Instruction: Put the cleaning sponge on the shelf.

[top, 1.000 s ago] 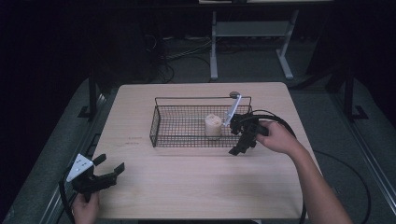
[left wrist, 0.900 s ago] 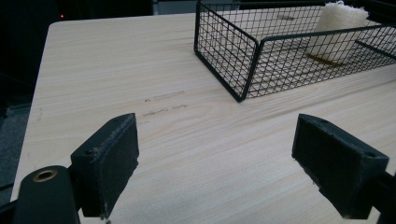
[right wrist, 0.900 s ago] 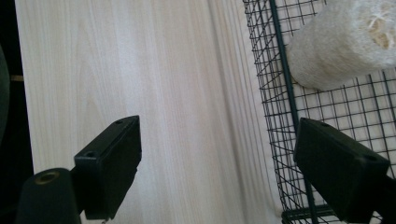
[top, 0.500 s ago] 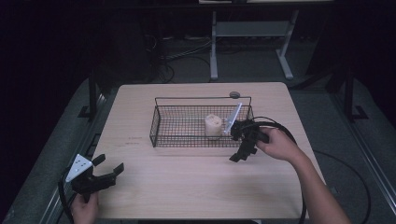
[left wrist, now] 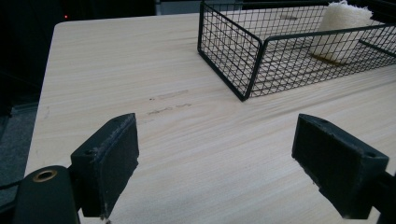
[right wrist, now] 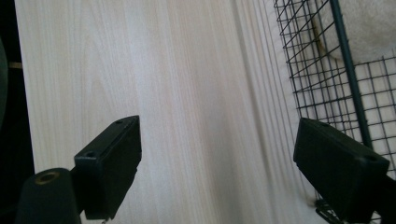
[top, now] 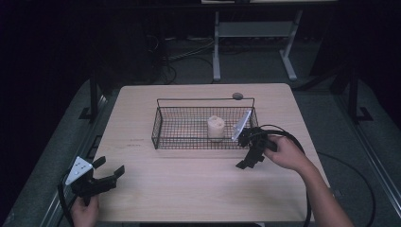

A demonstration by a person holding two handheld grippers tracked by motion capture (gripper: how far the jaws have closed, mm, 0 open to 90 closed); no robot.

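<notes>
On the pale wood-grain table (top: 189,189), a black wire-mesh basket (top: 189,127) is being kept, with a fuzzy cream cylinder (top: 216,126) standing inside, right of centre. The right gripper (top: 246,161) is being held with jaws spread, just outside the basket's near-right corner, apart from the cylinder. The left gripper (top: 109,169), likewise spread and empty, is being held well apart at the near-left corner.

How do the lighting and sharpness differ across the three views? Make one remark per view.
High view: the table is lit while the surroundings fall into near darkness. Left gripper view: the wire basket is crisp, though the pale roll inside looks bright and soft. Right gripper view: the wood is washed out by strong light, and the basket mesh is slightly blurred.
</notes>
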